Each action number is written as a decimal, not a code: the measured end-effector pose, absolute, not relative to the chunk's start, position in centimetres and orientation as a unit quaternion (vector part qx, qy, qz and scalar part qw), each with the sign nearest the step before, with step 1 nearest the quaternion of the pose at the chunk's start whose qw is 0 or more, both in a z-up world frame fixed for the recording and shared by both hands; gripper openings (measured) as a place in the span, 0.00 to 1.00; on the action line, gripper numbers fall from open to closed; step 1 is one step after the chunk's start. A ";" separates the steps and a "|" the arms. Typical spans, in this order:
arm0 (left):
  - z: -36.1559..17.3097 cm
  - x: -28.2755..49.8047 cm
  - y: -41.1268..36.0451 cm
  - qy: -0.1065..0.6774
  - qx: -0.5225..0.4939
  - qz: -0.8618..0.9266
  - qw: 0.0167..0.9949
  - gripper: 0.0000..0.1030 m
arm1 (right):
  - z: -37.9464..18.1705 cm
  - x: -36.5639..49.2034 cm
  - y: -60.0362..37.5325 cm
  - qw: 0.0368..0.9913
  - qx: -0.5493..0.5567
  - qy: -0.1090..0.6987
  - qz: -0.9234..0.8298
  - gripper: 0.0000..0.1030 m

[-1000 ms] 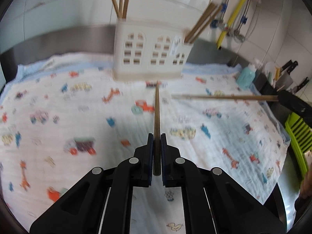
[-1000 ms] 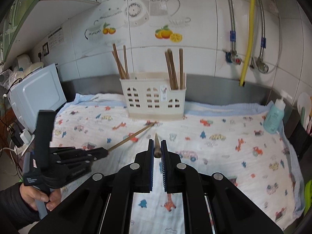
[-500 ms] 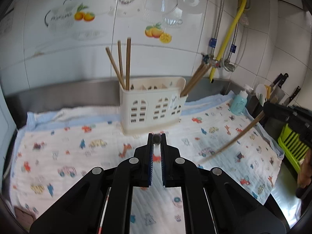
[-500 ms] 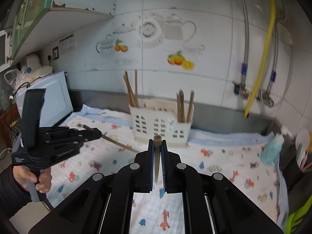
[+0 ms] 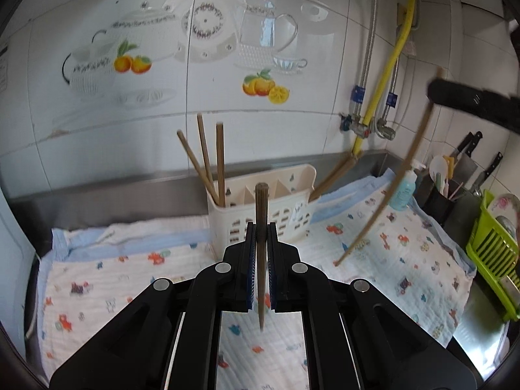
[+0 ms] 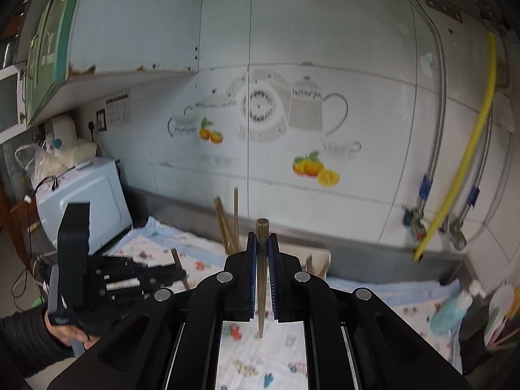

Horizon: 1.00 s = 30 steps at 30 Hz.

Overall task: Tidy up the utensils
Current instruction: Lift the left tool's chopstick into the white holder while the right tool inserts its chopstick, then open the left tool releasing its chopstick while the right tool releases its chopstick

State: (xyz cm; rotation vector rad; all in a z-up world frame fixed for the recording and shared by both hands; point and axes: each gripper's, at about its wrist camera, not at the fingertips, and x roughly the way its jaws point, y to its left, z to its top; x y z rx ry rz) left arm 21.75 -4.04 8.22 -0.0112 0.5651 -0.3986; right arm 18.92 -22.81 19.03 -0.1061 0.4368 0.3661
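The left tongs [image 5: 259, 237] were clenched on a brown wooden chopstick [image 5: 261, 260], which stood nearly upright between the blue-lined pads, its blunt round end above the fingertips and its thin tip hanging below them over the cloth. The right tongs [image 6: 262, 243] were likewise clamped on a second brown wooden chopstick [image 6: 261, 276], held the same way, blunt end up and point down.

Just behind the left tongs stood the cream plastic utensil caddy with window-shaped cut-outs [image 5: 286, 201], the landmark here. Three brown chopsticks [image 5: 211, 162] leaned in the caddy's left compartment, and more chopsticks [image 5: 331, 175] slanted out of its right end. The middle compartments appeared empty from the left wrist view. In the right wrist view the caddy was mostly hidden behind the right tongs, with only the sticks in it showing above them.

To the right of the caddy, the right tongs appeared in the left wrist view as a dark blurred bar high above the worktop, with their chopstick slanting down toward the cloth. To the caddy's left, in the right wrist view, a hand [image 6: 70, 331] in a dark sleeve gripped the left tongs.

The caddy rested on a white cloth printed with small cartoon vehicles [image 5: 113, 286] spread across the worktop. Farther right of the caddy stood a teal pump bottle [image 5: 403, 191] and a lime-green dish rack [image 5: 494, 253].
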 end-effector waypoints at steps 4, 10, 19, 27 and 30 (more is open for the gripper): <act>10.4 22.5 -4.1 0.257 0.002 -0.195 0.947 0.05 | 20.7 20.8 -22.7 0.962 -0.054 0.203 0.172 0.07; 14.8 23.7 -4.3 0.213 0.002 -0.192 0.958 0.05 | 21.8 24.2 -23.0 0.968 -0.054 0.196 0.144 0.07; 20.5 26.5 -4.7 0.159 -0.004 -0.173 0.972 0.05 | 22.5 28.9 -24.6 0.977 -0.030 0.182 0.110 0.07; 20.4 29.6 -5.4 0.148 -0.008 -0.154 0.977 0.05 | 20.2 32.2 -25.4 0.973 -0.024 0.203 0.105 0.07; 19.4 30.5 -5.8 0.151 -0.006 -0.143 0.978 0.05 | 18.8 33.1 -25.5 0.970 -0.022 0.216 0.107 0.07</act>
